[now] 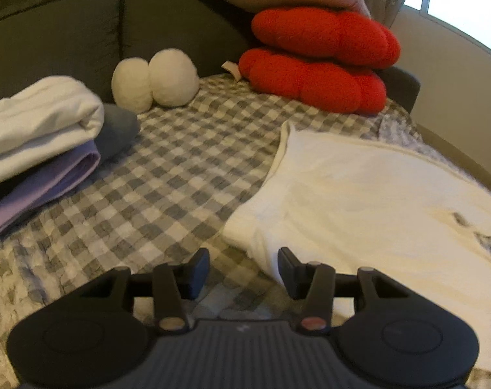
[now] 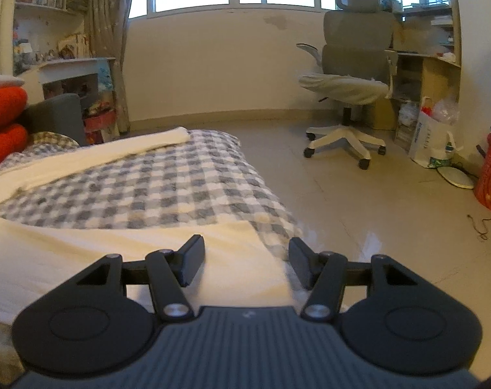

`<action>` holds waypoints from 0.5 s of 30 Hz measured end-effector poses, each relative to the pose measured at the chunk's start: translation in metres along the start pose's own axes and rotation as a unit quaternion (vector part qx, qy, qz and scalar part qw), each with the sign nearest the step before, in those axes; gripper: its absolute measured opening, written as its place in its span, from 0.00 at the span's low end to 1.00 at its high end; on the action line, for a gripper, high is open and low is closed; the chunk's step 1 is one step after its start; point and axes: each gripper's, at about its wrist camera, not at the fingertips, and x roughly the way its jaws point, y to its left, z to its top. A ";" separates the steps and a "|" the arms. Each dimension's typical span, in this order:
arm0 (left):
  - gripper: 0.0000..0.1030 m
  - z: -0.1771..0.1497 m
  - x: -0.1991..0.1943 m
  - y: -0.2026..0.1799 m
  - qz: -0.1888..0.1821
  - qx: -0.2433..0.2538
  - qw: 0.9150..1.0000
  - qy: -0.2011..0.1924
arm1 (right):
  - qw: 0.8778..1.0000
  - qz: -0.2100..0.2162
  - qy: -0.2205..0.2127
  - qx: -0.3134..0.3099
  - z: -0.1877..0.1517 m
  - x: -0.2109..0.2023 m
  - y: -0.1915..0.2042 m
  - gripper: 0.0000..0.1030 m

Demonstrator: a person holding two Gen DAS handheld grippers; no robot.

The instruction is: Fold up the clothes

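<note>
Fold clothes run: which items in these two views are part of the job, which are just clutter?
Job:
- white garment spread on the bed
- folded stack of white and purple clothes
- left hand-held gripper, right hand-held gripper, both open, holding nothing

Clutter:
- red cushions
- two white plush balls
- office chair
- shopping bag

Grey-and-white checked bedspread (image 1: 167, 175), cream-white garment (image 1: 359, 194), red cushions (image 1: 317, 58), lilac folded cloth (image 1: 41, 191), black hand-held gripper (image 1: 244, 267)

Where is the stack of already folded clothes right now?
In the left wrist view, the folded stack sits at the left edge on the checked bedspread, just left of two white plush balls and across from the spread-out white garment.
</note>
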 end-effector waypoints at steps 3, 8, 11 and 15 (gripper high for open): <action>0.47 0.008 -0.003 -0.005 -0.001 0.004 1.000 -0.002 | 1.000 0.019 0.000 0.010 0.003 -0.001 0.005 0.58; 0.47 0.030 -0.001 -0.009 -0.006 0.007 1.000 -0.010 | 0.999 0.041 0.004 -0.006 0.015 0.005 0.018 0.58; 0.47 0.054 0.004 -0.014 -0.012 0.019 1.000 -0.021 | 0.998 0.067 0.006 -0.014 0.037 0.017 0.028 0.58; 0.48 0.085 0.015 -0.023 -0.024 0.032 0.999 -0.025 | 0.995 0.096 0.013 -0.028 0.070 0.042 0.042 0.59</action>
